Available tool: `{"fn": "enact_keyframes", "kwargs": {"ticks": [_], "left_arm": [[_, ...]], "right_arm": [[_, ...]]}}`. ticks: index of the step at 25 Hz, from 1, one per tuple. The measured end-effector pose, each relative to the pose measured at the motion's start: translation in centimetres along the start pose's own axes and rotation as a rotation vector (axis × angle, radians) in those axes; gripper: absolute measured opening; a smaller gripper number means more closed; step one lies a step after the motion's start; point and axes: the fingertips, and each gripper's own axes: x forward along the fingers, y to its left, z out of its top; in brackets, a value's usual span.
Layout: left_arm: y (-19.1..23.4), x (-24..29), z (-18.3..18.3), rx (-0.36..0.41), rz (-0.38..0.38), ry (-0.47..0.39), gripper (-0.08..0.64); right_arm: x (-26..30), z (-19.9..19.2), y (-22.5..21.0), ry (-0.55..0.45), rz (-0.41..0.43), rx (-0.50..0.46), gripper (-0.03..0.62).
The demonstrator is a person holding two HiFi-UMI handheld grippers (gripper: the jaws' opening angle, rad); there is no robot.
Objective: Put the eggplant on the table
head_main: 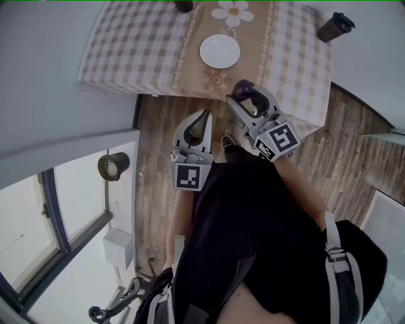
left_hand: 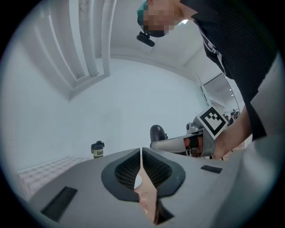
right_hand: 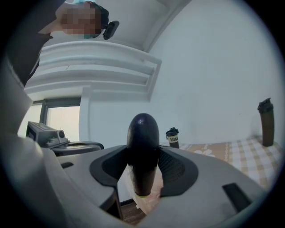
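A dark purple eggplant (right_hand: 142, 147) stands upright between the jaws of my right gripper (right_hand: 143, 171), which is shut on it. In the head view the eggplant (head_main: 243, 92) pokes out of the right gripper (head_main: 248, 100) just at the near edge of the checked table (head_main: 126, 44). My left gripper (head_main: 201, 123) hangs beside it over the wooden floor, short of the table. In the left gripper view its jaws (left_hand: 141, 171) are pressed together with nothing between them.
A white plate (head_main: 219, 50) lies on the brown flowered runner in the table's middle. One dark bottle (head_main: 335, 26) stands at the table's far right corner, another (head_main: 183, 6) at the back. A white wall and window are at left.
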Motion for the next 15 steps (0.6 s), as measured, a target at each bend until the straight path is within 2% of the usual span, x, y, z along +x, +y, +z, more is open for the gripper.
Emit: {"fn": "enact_keyframes", "kwargs": {"ticks": [7, 10, 15], "left_arm": [[3.6, 4.7, -0.5, -0.029, -0.21, -0.021, 0.017], [5.4, 6.2, -0.4, 0.032, -0.311, -0.016, 0.017], [9.3, 8.1, 0.0, 0.032, -0.396, -0.043, 0.015]], "right_arm": [[2.4, 0.7, -3.3, 0.009, -0.215, -0.044, 0.219], [3.4, 1.6, -3.9, 0.006, -0.305, -0.062, 0.219], [5.1, 2.8, -4.8, -0.005, -0.444, -0.086, 0.219]]}}
